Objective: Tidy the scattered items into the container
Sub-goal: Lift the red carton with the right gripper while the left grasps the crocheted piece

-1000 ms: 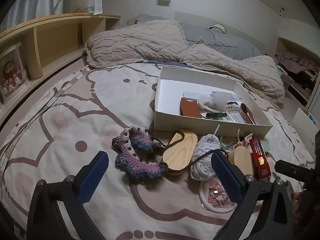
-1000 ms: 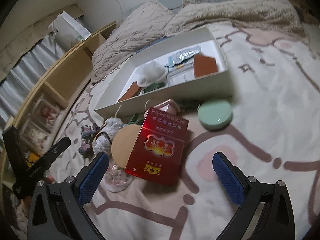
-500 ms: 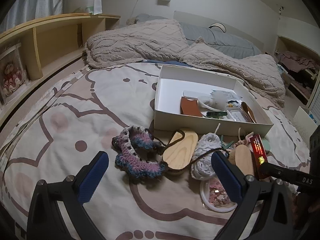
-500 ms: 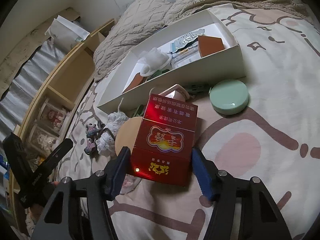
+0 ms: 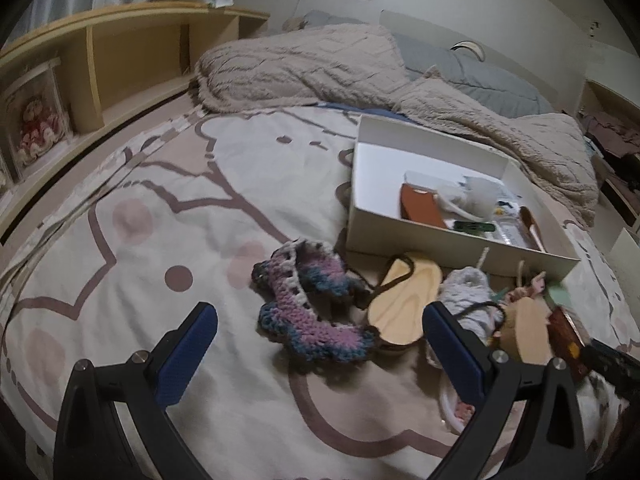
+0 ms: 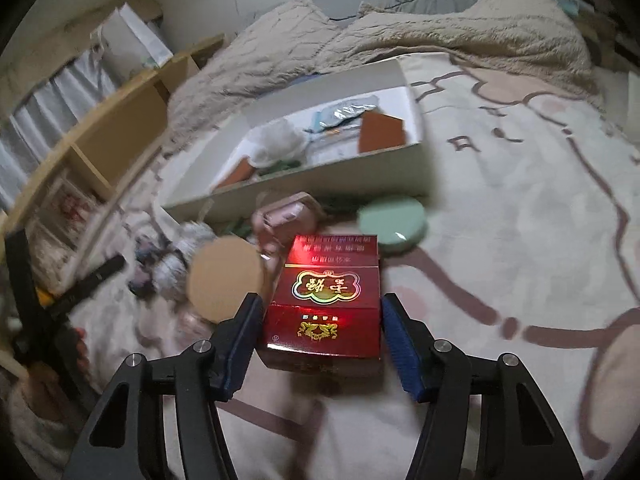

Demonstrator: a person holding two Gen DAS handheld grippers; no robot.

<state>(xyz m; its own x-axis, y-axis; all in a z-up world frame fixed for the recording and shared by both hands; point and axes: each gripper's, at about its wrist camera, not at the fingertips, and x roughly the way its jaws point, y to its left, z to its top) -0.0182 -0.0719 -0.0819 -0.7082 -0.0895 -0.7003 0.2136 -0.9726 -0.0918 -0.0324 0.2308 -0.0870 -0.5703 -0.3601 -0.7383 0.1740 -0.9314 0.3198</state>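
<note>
The red pack lies in front of the white box, on the near side of its long wall, over the printed bedcover. The right gripper has it between its two blue pads: the left pad presses on one long side and the right pad stands at the other side, so the pack is clamped at its lower half. Whether the pack is already off the cover, I cannot tell.

Just beside the pack, to the left, is a round wooden disc, and to the right, a little behind, a round green case. A small pink case lies between the pack and the wall of the box. The box is open on top and already contains some things, among them a brown leather piece and a white cloth thing.

In the left wrist view the left gripper is wide open with nothing pressed between its fingers. It hangs over the bedcover, with a purple and blue crochet piece in front of it. Right of that lie an oval wooden piece with a dark cord and a ball of pale yarn. The white box stands behind these things.

Behind the box is a crumpled beige blanket, and at the left a wooden shelf.
</note>
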